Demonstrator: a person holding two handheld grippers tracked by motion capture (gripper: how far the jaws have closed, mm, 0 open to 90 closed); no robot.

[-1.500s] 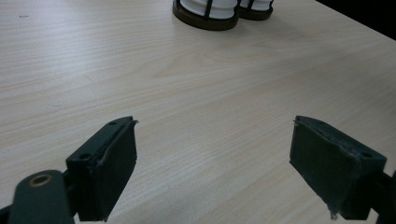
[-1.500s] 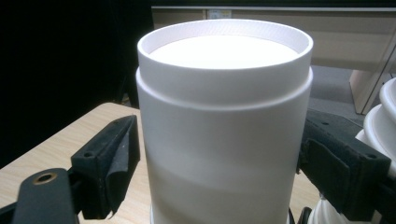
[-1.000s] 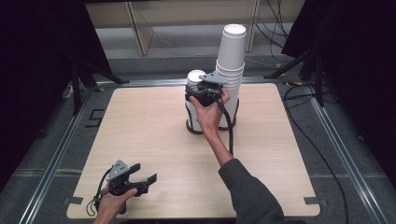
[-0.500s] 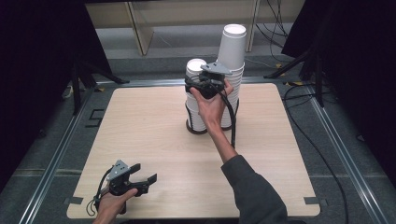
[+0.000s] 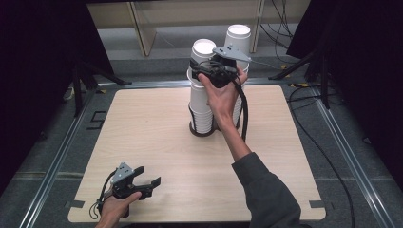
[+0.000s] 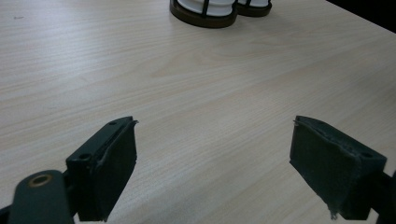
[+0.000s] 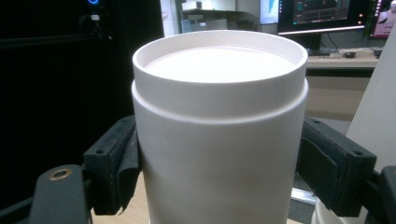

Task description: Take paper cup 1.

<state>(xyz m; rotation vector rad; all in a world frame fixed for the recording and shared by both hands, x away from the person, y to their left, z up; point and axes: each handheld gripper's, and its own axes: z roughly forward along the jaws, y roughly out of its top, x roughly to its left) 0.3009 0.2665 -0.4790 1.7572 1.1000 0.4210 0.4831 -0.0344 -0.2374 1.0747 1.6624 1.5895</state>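
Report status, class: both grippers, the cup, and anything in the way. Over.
Right gripper shut on top cup, atop near cup stack. Left gripper open, empty, low over table. Taller stack close behind; path upward looks free.

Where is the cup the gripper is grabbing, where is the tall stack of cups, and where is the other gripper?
grabbed cup (image 7: 219, 140): right gripper view, on its white side wall.
tall cup stack (image 5: 238, 34): high view, on its top cup.
left gripper (image 5: 148, 183): high view, between its open fingertips.

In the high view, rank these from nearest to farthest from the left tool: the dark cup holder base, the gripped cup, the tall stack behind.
1. Holder base, mid-table.
2. Gripped cup, atop the front stack, in the right tool.
3. Tall stack, behind, farthest from the left tool.
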